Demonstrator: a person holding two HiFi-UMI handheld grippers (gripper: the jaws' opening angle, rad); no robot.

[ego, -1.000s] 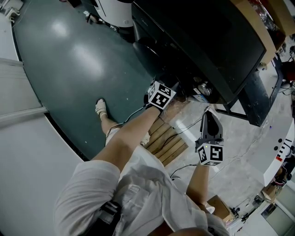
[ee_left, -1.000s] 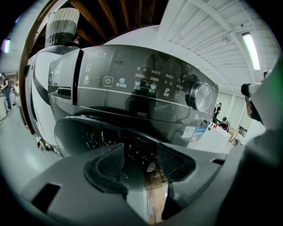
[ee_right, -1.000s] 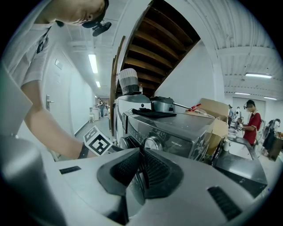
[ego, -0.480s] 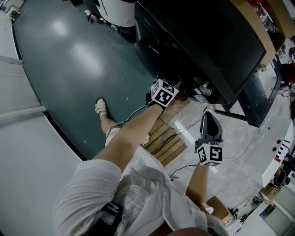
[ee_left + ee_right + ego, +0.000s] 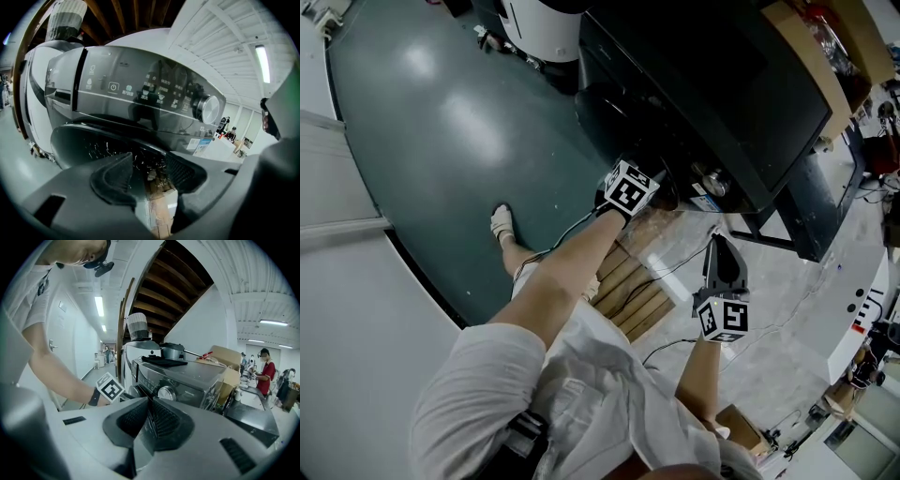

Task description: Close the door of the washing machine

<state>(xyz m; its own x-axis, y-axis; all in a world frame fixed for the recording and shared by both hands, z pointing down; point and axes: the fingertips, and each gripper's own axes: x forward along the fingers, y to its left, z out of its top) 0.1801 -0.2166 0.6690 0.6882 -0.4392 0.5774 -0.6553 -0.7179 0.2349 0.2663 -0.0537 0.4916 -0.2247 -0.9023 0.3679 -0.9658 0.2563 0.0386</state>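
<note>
The dark washing machine (image 5: 712,84) stands on a wooden pallet (image 5: 637,286). Its long top runs slantwise across the head view and its front faces the green floor (image 5: 459,122). The round door (image 5: 79,143) hangs below the control panel (image 5: 140,101), facing out at the person, and I cannot tell whether it is latched. The left arm (image 5: 572,258) reaches out straight and dips down, bringing the left tongs (image 5: 150,171) right up to the door's lower rim. Their jaws are released and have just been closing a little. Only pallet wood shows in the gap between them, with nothing pinched. The right tongs (image 5: 151,401) hang back near the machine's corner, clenched on nothing. Bare floor lies wide to the left of the front.
</note>
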